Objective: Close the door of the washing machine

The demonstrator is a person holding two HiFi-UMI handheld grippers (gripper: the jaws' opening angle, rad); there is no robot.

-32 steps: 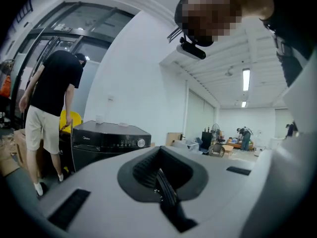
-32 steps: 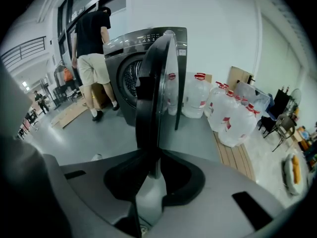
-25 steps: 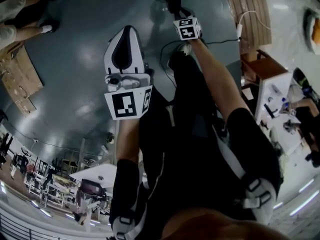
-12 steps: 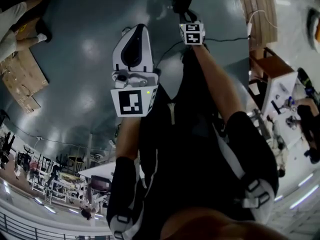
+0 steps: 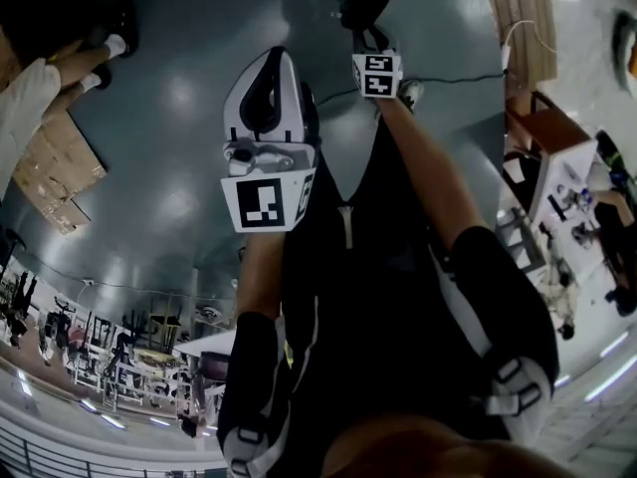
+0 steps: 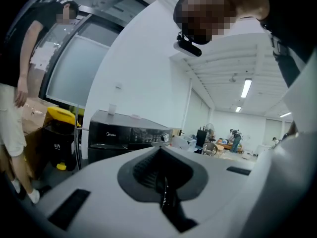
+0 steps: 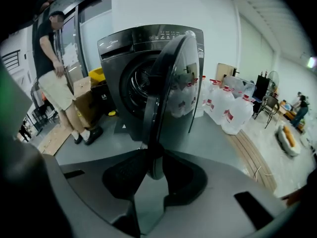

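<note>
Right gripper (image 7: 151,176) fingers, just opening, sit loosely either side of the open door (image 7: 171,83), likely to push it; left gripper (image 6: 162,187) fingers closed, empty.

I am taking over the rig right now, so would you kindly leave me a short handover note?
Left hand-held gripper: jaws together, empty.
Right hand-held gripper: jaws apart, have just been opening, gripping nothing. It is aimed at the door's edge, and no contact is visible.
Washing machine is ahead of the right one; its door stands wide open.
Done: nothing on the door yet.
Left: bring a gripper to the door and swing it shut.
</note>
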